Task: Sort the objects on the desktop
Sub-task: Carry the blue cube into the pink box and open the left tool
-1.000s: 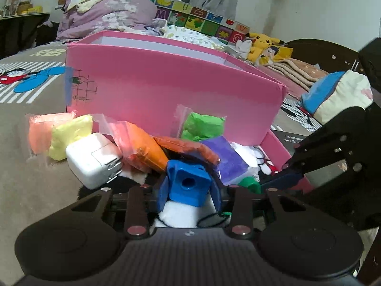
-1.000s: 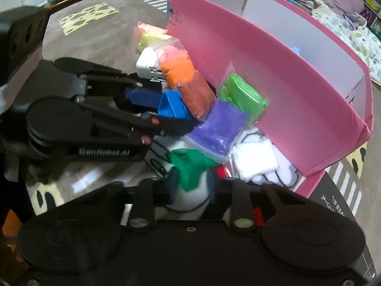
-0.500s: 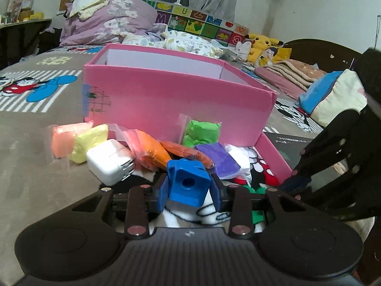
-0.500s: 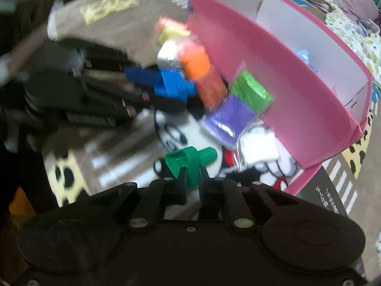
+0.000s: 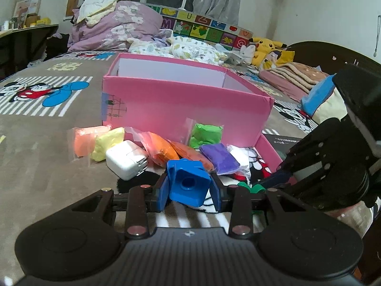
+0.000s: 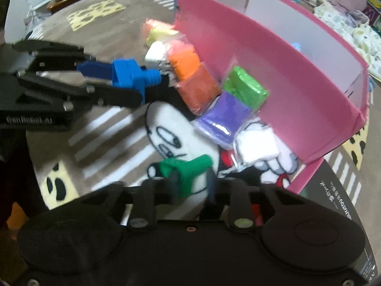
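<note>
My left gripper (image 5: 189, 187) is shut on a blue plastic block (image 5: 188, 182) and holds it above the blanket, short of the pink box (image 5: 185, 104); the block also shows in the right wrist view (image 6: 129, 76). My right gripper (image 6: 190, 178) is shut on a green plastic block (image 6: 185, 166), lifted over the Mickey print. Bagged clay lumps lie along the box's front: peach (image 5: 84, 139), yellow (image 5: 107, 143), orange (image 5: 159, 149), green (image 5: 206, 134), purple (image 5: 220, 158), white (image 6: 256, 146). A white charger (image 5: 126, 159) lies beside them.
The box stands open on a brown Mickey-print blanket (image 5: 47, 157); its pink lid (image 5: 271, 155) lies at the right with a dark booklet (image 6: 338, 195) beside it. Pillows, bedding and plush toys (image 5: 269, 47) lie behind.
Both grippers have risen and drawn back from the pile with their blocks. The box now looks farther off and more of its open top shows.
</note>
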The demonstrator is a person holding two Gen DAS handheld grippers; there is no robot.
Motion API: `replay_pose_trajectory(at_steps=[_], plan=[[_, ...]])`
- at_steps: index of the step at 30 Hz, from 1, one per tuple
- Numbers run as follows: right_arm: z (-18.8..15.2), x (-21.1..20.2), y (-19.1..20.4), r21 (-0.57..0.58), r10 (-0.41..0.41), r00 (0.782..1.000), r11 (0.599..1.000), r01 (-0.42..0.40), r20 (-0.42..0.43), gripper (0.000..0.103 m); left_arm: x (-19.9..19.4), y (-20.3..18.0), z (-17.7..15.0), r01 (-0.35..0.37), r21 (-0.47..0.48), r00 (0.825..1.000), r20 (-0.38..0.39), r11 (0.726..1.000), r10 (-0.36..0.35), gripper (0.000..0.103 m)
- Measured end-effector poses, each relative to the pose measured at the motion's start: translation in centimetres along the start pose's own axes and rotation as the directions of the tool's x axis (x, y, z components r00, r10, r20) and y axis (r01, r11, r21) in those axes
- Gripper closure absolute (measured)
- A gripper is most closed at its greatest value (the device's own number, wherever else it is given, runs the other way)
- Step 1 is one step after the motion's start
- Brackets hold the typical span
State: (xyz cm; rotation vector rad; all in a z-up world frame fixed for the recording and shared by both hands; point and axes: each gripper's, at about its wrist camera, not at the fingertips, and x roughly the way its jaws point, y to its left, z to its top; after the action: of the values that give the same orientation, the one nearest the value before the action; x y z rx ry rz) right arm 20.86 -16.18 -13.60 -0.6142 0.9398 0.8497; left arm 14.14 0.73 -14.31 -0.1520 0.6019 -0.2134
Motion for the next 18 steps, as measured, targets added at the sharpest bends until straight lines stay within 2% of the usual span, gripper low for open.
replay_pose_trajectory(at_steps=[1,4,11,18], plan=[[0.0,0.0,0.1,-0.007,0.0,1.0,1.0,0.0,-0.006,0.093,-0.2,0.0,0.1,-0.002,0.001,1.0,0.002,1.0,0.002,0.068],[0.1,0.0,0.3,-0.018,0.0,1.0,1.0,0.0,-0.018,0.094,-0.7,-0.1,0.6,-0.005,0.005,1.0,0.009,1.0,0.005,0.068],[0.0,-0.7,0.7,-0.058,-0.015,1.0,0.998,0.014,-0.017,0.095,-1.4,0.3,2.0,-0.019,-0.002,1.0,0.013,1.0,0.019,0.068],[-0.4,-1.3,0.7,-0.079,-0.021,1.0,0.997,0.02,-0.011,0.095,-1.9,0.1,4.7,-0.044,0.047,0.998,0.04,0.998,0.043,0.068]])
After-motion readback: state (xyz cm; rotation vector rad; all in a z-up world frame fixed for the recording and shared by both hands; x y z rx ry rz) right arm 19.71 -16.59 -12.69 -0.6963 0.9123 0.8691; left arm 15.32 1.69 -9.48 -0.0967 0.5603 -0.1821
